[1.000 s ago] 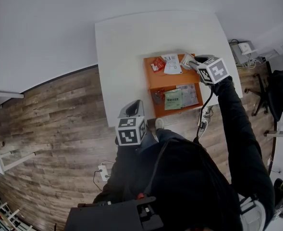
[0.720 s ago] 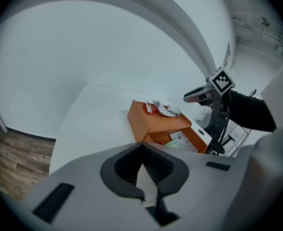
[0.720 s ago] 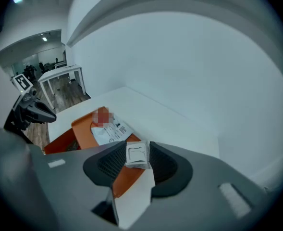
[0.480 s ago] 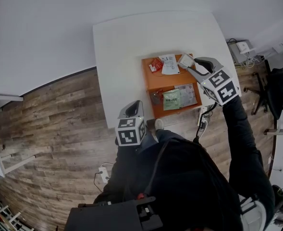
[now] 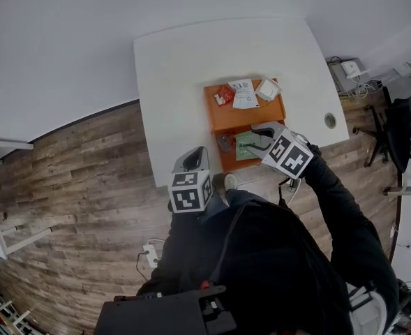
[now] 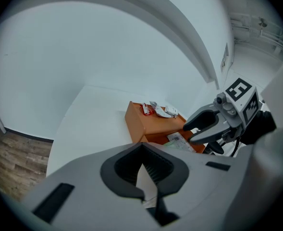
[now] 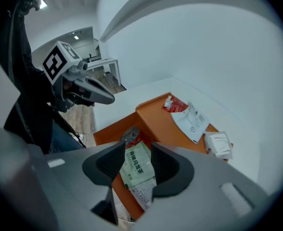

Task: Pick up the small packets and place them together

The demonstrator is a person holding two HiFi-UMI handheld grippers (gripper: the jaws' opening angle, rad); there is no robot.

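Three packets, one crinkled red [image 5: 225, 95], one flat white printed [image 5: 245, 93] and one small folded white [image 5: 267, 89], lie along the orange box's [image 5: 243, 118] far edge. The right gripper [image 5: 259, 137], whose jaws have just been opening and hold nothing, hangs over the green printed sachet [image 5: 248, 146] near the near edge. Closing there could also pinch the overlapped clear sachet [image 7: 143, 192] or the dark foil packet [image 5: 225, 142]. The left gripper [image 5: 193, 155] is closed and empty by the white table's [image 5: 177, 68] near edge.

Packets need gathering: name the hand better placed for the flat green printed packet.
Right. The right gripper hovers over the green packet, jaws just opened, framing it ungripped; the left gripper sits farther off, shut.
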